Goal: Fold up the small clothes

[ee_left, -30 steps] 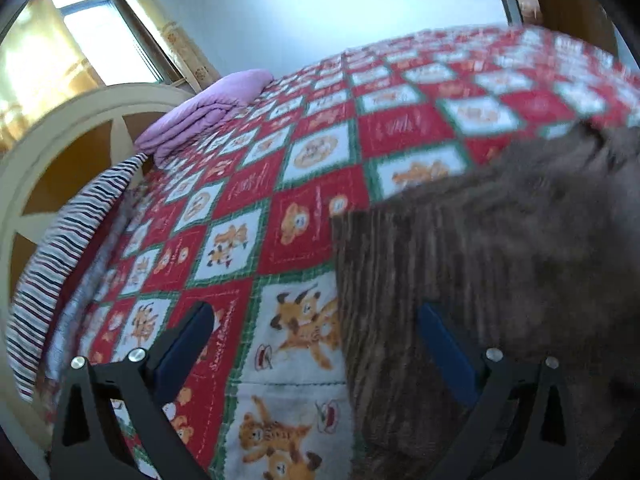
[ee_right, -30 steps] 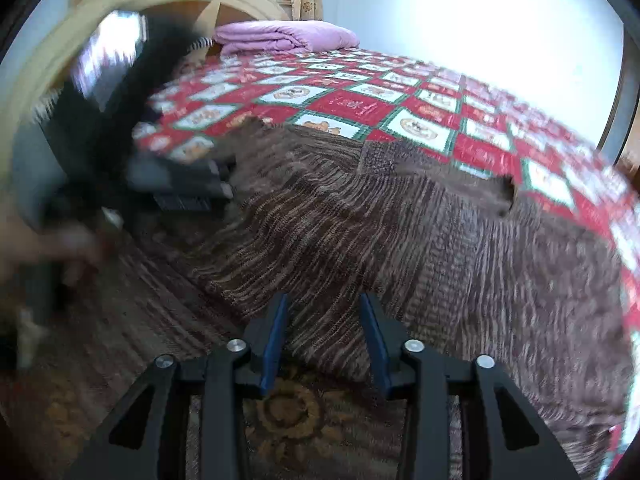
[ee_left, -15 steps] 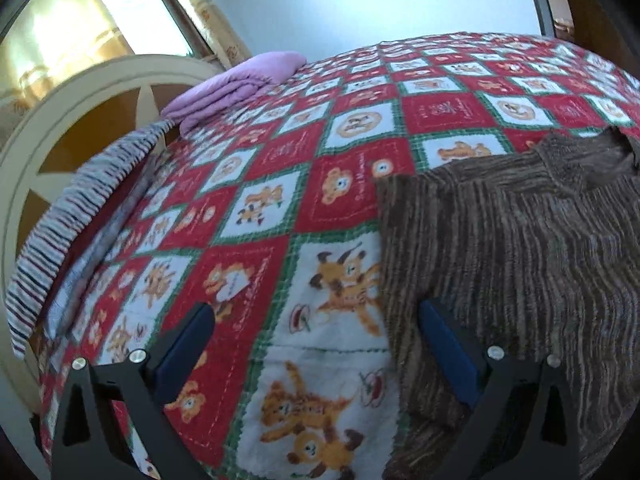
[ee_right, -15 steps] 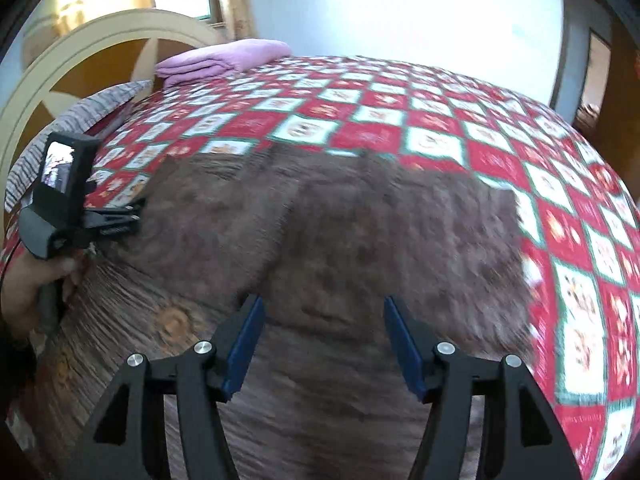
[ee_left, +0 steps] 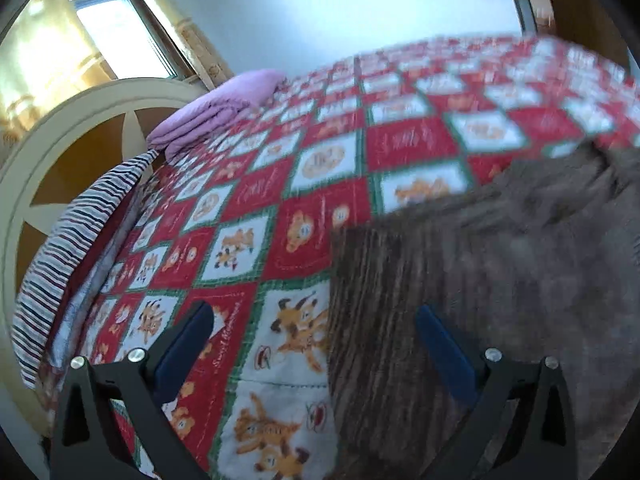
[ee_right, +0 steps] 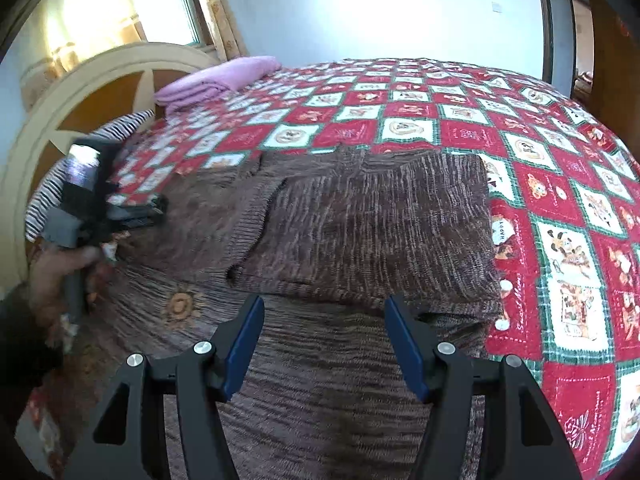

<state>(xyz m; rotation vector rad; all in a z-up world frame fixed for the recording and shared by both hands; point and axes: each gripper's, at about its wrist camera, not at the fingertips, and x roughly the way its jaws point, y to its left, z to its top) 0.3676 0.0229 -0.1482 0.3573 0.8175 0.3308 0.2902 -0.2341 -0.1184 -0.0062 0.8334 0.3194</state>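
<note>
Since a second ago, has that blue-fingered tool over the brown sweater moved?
Yes. The right gripper pulled back from the brown sweater: the bedspread now shows much more around it, and its jaws stand wider, empty.

The right tool (ee_right: 324, 340) has opened and drawn back, seemingly leaving the sweater's (ee_right: 372, 220) side folded over

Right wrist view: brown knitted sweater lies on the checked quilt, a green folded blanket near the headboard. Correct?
Not quite: the folded blanket is pink-purple, not green, as the right wrist view shows. The brown knitted sweater does lie on the checked quilt, near the headboard.
</note>
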